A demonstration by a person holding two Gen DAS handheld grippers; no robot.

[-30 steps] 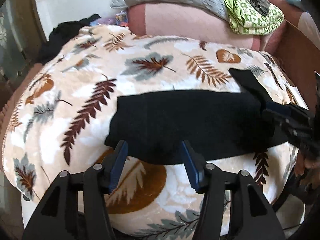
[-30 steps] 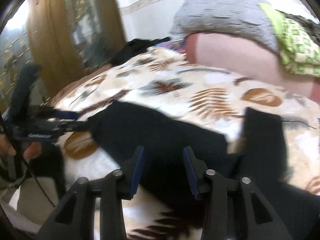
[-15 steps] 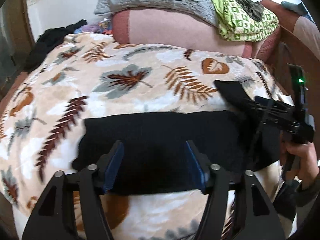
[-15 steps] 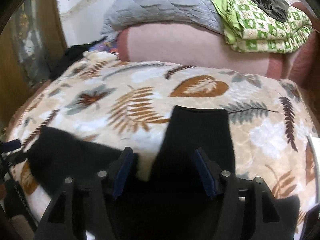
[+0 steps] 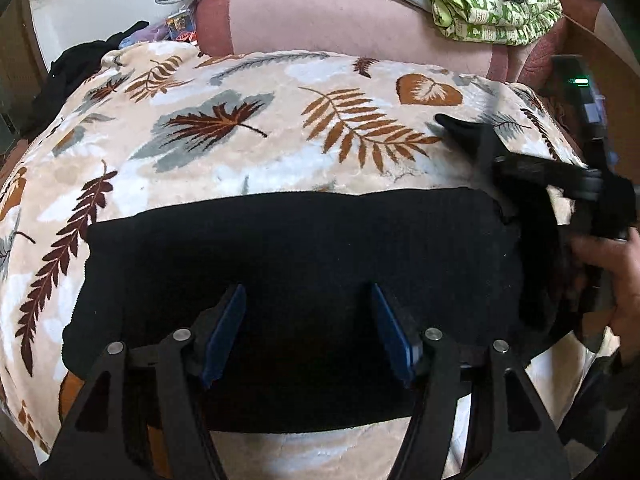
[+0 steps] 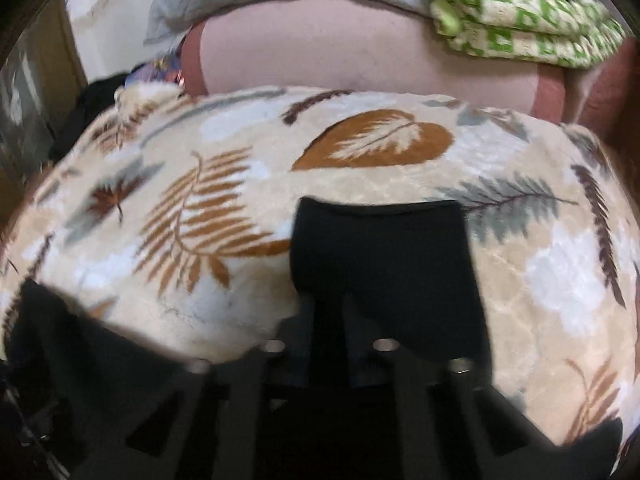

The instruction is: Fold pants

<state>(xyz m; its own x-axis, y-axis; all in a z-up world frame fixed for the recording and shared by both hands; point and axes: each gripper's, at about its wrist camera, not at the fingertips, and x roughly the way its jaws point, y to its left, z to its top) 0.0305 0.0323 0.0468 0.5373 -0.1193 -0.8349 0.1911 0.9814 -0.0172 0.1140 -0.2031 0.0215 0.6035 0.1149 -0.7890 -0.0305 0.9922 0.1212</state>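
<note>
Pushing both tongs further in over the bed since the earlier frames, and closing the right tongs (image 6: 326,316) in that last stretch, with black cloth between the jaws. Clenching there, as far as the blur allows, on the pants (image 5: 300,248) at the spot where the two legs part. Holding the left tongs (image 5: 306,328) released, jaws standing well apart, hanging over the near leg with the blue pads (image 5: 224,332) pinching nothing. Looking outward from the left tongs: seeing that near leg lying flat as a long dark band running straight across the jaws from side to side, hem end off to the left, inner end reaching to the right tongs on the right. Looking outward from the right tongs: seeing the other leg running directly away along the fingers toward the pillows, ending in a squared hem. Lying, then, in an L on the leaf-print blanket (image 5: 240,152), not yet leg upon leg. Showing a bare hand (image 5: 616,272) behind the right tongs at the edge of the left view. Judging the coming move to turn on that angle: swinging the far leg round onto the near band, or the reverse, with the right tongs already gripping at the pivot and the left tongs nearest the middle of the crosswise leg, needing only to drop and close.
</note>
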